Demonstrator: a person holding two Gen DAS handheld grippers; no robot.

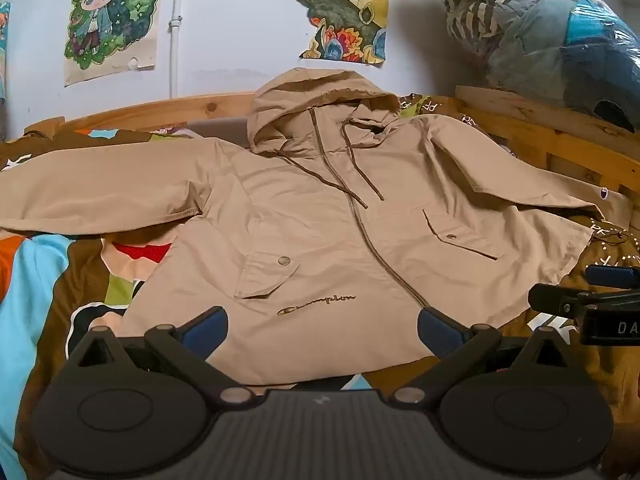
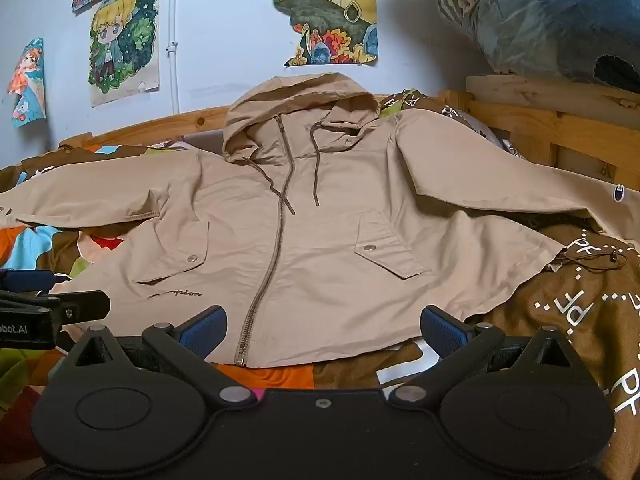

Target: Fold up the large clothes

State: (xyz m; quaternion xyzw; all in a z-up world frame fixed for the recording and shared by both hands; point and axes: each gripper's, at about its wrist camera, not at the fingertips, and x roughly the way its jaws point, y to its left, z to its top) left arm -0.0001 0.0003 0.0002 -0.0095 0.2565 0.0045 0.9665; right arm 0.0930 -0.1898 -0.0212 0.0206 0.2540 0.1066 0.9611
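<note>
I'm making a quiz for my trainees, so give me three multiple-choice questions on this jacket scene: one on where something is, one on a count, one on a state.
1. Where does the tan jacket lie?
A. Hung on the wall
B. Spread on the patterned bedspread
C. Inside the plastic bag

2. How many snap-flap pockets show on the jacket's front?
A. One
B. Two
C. Four

3. How is the jacket's front zipper?
A. Zipped shut down to the hem
B. Fully undone
C. Torn away

Answers:
1 B: the body and both sleeves lie flat on the bedspread, in front of the wooden bed frame.
2 B: one flap pocket sits on each side of the zipper, the other opposite.
3 A: the two front panels meet along the whole zipper line.
</note>
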